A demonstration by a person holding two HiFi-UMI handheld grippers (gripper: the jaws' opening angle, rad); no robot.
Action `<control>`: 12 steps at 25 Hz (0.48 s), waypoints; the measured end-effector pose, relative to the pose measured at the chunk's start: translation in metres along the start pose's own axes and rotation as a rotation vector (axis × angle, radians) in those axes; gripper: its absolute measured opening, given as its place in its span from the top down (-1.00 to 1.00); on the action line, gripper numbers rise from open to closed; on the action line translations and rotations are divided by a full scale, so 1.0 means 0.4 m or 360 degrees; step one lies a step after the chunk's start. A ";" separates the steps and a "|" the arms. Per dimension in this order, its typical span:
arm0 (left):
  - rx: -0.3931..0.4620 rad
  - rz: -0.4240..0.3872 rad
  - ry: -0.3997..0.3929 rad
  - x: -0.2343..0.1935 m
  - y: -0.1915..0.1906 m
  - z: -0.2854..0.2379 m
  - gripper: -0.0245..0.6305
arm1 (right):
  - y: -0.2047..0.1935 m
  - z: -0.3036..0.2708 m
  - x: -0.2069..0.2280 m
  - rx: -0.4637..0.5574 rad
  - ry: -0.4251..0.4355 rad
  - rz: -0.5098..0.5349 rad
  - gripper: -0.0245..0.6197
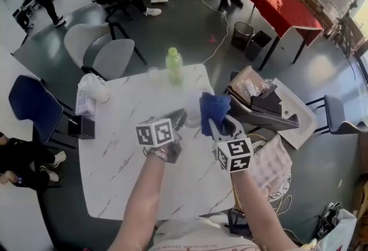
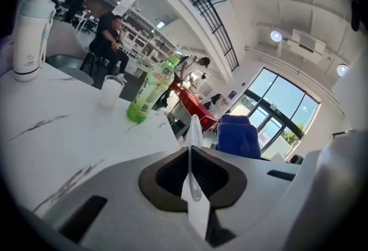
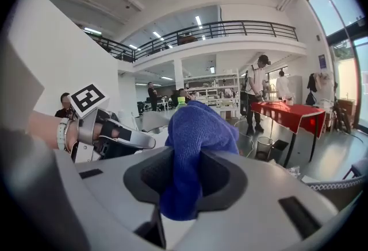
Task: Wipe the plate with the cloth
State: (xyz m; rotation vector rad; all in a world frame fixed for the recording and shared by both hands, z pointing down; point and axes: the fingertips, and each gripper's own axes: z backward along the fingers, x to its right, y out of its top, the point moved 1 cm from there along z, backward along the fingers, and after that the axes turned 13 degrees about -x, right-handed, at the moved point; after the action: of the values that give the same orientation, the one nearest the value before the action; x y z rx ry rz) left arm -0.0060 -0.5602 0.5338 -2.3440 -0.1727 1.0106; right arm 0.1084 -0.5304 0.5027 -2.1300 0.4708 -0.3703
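Note:
My left gripper (image 1: 180, 119) is shut on the rim of a clear plate (image 1: 193, 107), held up off the white marble table (image 1: 126, 152). The left gripper view shows the plate (image 2: 194, 129) edge-on between the closed jaws (image 2: 190, 155). Just to its right, my right gripper (image 1: 217, 123) is shut on a blue cloth (image 1: 214, 107) that bulges out past its tips. In the right gripper view the cloth (image 3: 195, 129) fills the jaws (image 3: 185, 163), and the left gripper (image 3: 123, 138) shows at the left. The cloth (image 2: 238, 136) sits close beside the plate; whether they touch I cannot tell.
A green bottle (image 1: 174, 65) and a clear cup (image 1: 152, 73) stand at the table's far edge, a white jug (image 1: 93, 89) at its far left. A black box (image 1: 80, 127) sits off the left edge. An open case (image 1: 261, 105) lies right of the table; chairs (image 1: 103, 51) stand behind.

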 end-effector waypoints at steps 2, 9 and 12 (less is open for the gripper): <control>0.0025 -0.0027 -0.0004 0.025 -0.013 0.035 0.87 | 0.012 0.040 -0.020 0.0029 -0.0005 0.0023 0.61; 0.0142 -0.0097 -0.0019 0.112 -0.048 0.154 0.87 | 0.051 0.172 -0.097 0.0154 -0.0002 0.0068 0.61; 0.0213 -0.0111 -0.0040 0.145 -0.059 0.206 0.87 | 0.060 0.222 -0.132 0.0202 -0.0002 0.0086 0.61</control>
State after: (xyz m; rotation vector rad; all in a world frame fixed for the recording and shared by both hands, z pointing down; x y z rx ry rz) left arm -0.0202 -0.4839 0.4654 -2.1905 -0.1897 0.9874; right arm 0.0950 -0.4553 0.4291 -1.9908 0.4904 -0.3587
